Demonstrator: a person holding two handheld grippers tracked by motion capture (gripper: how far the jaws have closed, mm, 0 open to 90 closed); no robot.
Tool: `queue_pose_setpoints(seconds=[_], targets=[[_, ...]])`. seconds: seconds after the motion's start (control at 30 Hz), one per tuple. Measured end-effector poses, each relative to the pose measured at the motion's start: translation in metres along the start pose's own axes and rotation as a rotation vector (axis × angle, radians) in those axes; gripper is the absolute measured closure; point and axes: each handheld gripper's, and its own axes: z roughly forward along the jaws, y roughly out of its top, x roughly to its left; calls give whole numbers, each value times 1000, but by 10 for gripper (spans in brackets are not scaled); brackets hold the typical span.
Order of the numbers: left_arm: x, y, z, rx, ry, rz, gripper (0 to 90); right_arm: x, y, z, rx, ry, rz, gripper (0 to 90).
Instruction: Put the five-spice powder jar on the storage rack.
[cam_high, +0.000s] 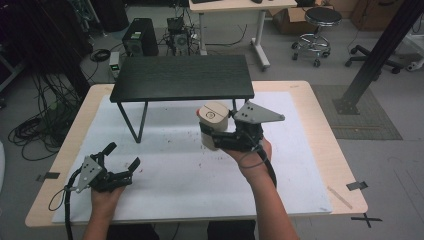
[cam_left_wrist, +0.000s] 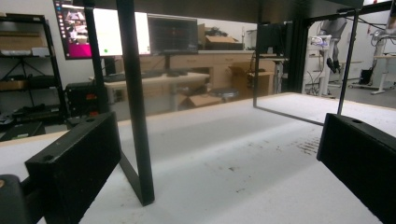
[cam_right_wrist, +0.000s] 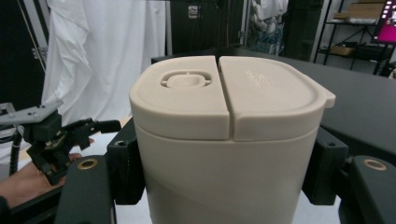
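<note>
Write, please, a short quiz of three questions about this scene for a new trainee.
1. True or false: the right gripper is shut on the beige container.
2. Which describes the left gripper? A) open, holding nothing B) shut on a cup C) resting on the black shelf
3. Fill in: the container's lid is ____ (on or off).

Key
1. True; its black jaws press both sides of the container.
2. A; its jaws stand apart low over the white mat, near a leg of the black shelf.
3. On.
</note>
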Motion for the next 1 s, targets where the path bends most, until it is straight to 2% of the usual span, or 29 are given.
queue_pose_setpoints(seconds=[0.2,1.0], targets=[[0,0,0,1,0,-1,4,-7,18,3,0,20,-5,319],[0,0,0,-4,0,-3,4,-28,59,14,-8,43,5,319]])
